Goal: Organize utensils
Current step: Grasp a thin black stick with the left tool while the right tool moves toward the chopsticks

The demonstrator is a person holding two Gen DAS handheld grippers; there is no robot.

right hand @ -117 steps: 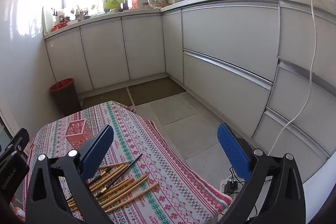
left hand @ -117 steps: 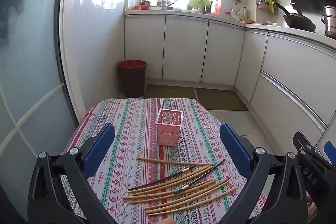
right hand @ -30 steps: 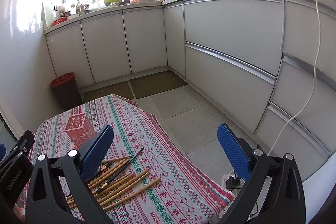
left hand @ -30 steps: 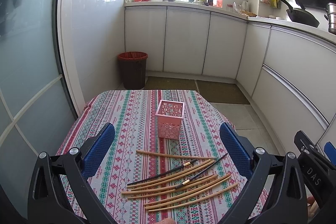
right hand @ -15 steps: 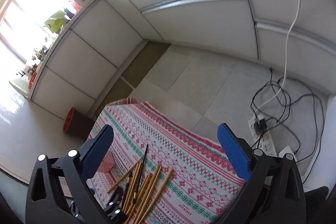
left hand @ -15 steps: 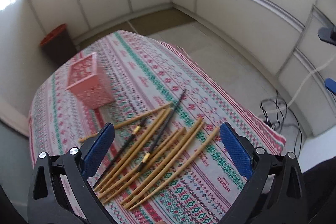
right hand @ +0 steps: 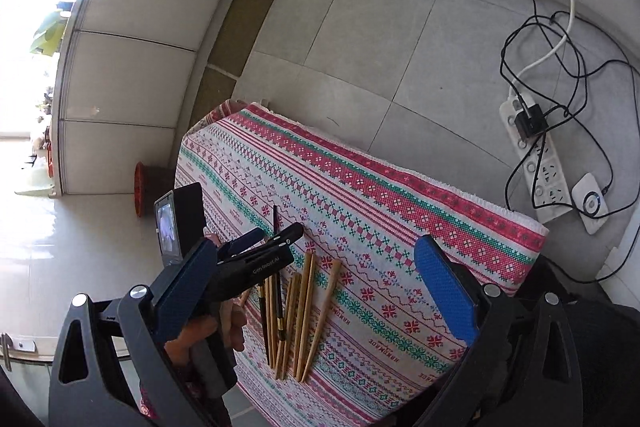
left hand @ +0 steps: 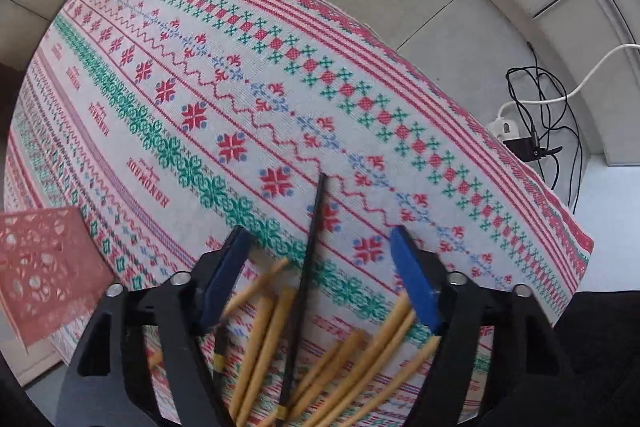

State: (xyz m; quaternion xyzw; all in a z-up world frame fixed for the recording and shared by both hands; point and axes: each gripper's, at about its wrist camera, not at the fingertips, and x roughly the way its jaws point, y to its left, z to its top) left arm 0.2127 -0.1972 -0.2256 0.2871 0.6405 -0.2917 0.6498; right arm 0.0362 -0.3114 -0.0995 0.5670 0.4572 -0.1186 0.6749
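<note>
Left tool (left hand: 320, 263) lowered over slender bamboo chopsticks (left hand: 264, 339)

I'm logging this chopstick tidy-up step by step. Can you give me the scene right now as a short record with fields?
surface: table with patterned cloth
utensils: loose chopsticks lying on the cloth
container: pink basket, apart from them
left gripper: jaws have just been closing, over the chopsticks, not gripping yet
right gripper: open, holding nothing

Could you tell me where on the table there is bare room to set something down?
Bare tablecloth lies between the chopsticks and the table's floor-side edge. It is crowded where the left gripper hovers over the chopsticks, with the pink basket beside them.
</note>
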